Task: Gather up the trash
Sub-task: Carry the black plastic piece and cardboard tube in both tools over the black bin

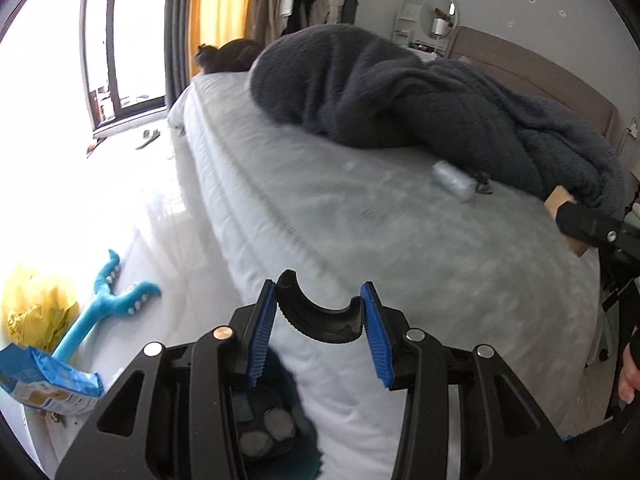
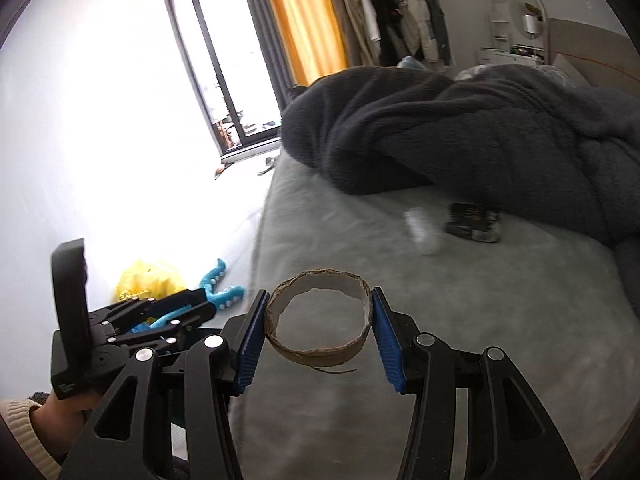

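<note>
Bedroom daylight from the tall window (image 2: 224,76) washes the floor to white, so detail there is lost. Ahead of both jaws stretches the bed (image 1: 360,240), its grey cover blurred. A dark fleece blanket (image 1: 400,92) is heaped across the far side, hiding whatever lies under it. Just beyond the blanket's near edge, well ahead of the jaws, lies a smeared pale plastic bottle (image 1: 452,180), and beside it a dark packet (image 2: 474,222) whose print cannot be read.

Left of the jaws, on the floor, sit a yellow bag (image 1: 36,304), a blue plush toy (image 1: 108,308) and a blue-and-white snack wrapper (image 1: 48,384), cut off by the frame edge.

The left gripper (image 1: 320,314) pinches a black curved piece (image 1: 320,316) between its blue pads; what the piece belongs to is unclear. Below it, partly hidden by the gripper, is a dark teal container (image 1: 276,420) holding greyish round lumps.

The right gripper (image 2: 318,322) clamps a torn cardboard ring (image 2: 318,320), held above the bed. A hand (image 2: 60,404) in a cream sleeve grips the left tool's handle.
</note>
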Demonstrator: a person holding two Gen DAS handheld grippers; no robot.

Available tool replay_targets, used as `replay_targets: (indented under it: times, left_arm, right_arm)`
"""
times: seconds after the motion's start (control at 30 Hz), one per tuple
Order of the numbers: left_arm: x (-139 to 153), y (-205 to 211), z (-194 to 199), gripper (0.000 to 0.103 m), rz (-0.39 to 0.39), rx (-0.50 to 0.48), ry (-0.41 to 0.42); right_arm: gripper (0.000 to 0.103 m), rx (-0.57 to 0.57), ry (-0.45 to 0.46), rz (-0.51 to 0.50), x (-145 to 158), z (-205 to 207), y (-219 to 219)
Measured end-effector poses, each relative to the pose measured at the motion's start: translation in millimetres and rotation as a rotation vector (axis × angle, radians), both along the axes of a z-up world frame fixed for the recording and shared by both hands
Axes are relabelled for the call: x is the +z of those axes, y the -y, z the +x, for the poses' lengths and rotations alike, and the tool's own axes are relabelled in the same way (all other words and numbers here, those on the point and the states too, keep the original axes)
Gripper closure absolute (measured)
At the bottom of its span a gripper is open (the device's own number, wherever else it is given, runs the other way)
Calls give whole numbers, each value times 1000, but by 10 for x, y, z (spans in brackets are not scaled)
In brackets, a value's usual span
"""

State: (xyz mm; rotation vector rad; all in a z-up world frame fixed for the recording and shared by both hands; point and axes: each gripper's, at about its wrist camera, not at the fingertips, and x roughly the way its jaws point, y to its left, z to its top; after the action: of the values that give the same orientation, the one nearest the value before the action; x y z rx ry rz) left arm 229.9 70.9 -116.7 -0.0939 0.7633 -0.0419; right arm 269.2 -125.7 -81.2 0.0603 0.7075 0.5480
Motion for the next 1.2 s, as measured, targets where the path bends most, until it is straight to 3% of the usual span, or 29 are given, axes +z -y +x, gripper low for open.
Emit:
replay_targets:
  times: [0.47,0.77,1.03,1.2]
  left_arm:
    - [-424,-581,-141,57,18,60,-144]
    - [-831,-1006,-272,57,1,127,-293]
    - [-1249,-1324,-453,57,-43,164,-450]
    - [-1403,-1406,-552,56,-86,144,-505]
  right_arm:
    - [52,107,-25,6,-106,-125,-841]
    - [52,170,-48,-9,-221,-193,-1293]
    - [52,221,-85,-46,-387,-207,-1665]
    - [52,249,-118,-82,-522,-206,-1910]
